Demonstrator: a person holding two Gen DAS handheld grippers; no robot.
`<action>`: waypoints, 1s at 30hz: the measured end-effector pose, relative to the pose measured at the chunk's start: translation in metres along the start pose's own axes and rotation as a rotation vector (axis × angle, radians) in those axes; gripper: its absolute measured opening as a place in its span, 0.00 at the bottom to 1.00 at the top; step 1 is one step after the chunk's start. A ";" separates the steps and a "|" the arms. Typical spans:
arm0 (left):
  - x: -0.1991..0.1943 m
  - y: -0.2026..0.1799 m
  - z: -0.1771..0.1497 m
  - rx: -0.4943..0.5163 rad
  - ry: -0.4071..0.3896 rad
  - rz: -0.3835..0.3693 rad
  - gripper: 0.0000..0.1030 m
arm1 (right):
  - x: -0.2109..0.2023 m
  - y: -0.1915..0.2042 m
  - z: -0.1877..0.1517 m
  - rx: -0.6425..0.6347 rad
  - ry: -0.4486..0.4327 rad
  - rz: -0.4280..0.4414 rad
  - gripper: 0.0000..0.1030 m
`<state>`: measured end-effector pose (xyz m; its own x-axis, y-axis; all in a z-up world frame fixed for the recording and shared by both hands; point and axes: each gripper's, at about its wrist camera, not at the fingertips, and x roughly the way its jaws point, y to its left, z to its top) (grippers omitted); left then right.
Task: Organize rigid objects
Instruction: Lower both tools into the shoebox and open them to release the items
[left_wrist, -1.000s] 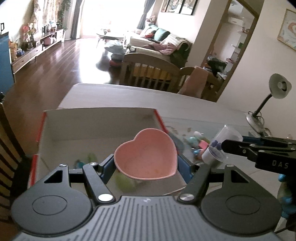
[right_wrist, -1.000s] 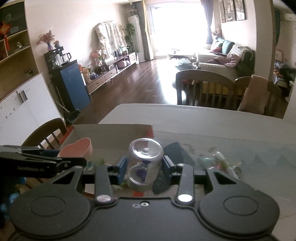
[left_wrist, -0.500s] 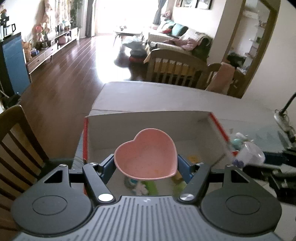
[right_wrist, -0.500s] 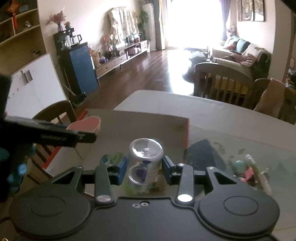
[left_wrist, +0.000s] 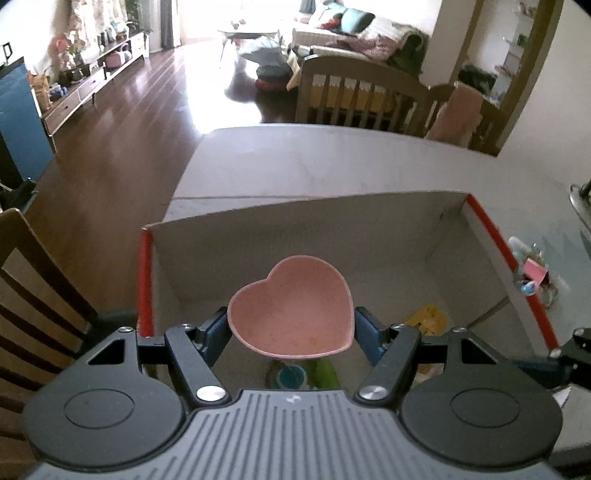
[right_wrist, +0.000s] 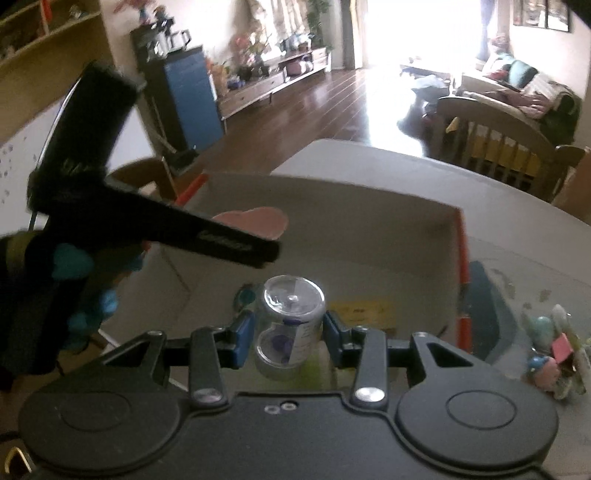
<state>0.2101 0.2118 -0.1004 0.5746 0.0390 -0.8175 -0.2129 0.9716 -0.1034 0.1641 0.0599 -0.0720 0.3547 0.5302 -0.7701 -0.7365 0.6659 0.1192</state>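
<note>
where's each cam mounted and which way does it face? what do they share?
Left wrist: on the left gripper, facing forward and down into the box; its fingers clamp the pink bowl.
Right wrist: on the right gripper, facing forward and down over the box; its fingers clamp the clear jar; the left gripper and a blue glove show at left.
Shared: box, bowl, table, chairs and living room beyond.

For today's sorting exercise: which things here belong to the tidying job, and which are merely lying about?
Part of the job:
- pink heart-shaped bowl, held in the left gripper
- clear plastic jar, held in the right gripper
- cardboard box
- small toys beside the box

Lying about:
- wooden chairs
- sofa
- blue cabinet
</note>
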 end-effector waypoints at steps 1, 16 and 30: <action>0.004 -0.001 0.000 0.007 0.016 -0.001 0.69 | 0.004 0.002 -0.001 -0.003 0.011 0.001 0.38; 0.044 -0.005 -0.010 0.055 0.173 -0.008 0.69 | 0.027 0.017 -0.012 -0.015 0.097 0.000 0.39; 0.047 -0.005 -0.015 0.068 0.218 0.001 0.69 | 0.016 0.019 -0.017 0.016 0.095 -0.002 0.62</action>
<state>0.2259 0.2048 -0.1467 0.3882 -0.0040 -0.9216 -0.1558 0.9853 -0.0699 0.1456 0.0719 -0.0928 0.2993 0.4773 -0.8262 -0.7263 0.6755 0.1272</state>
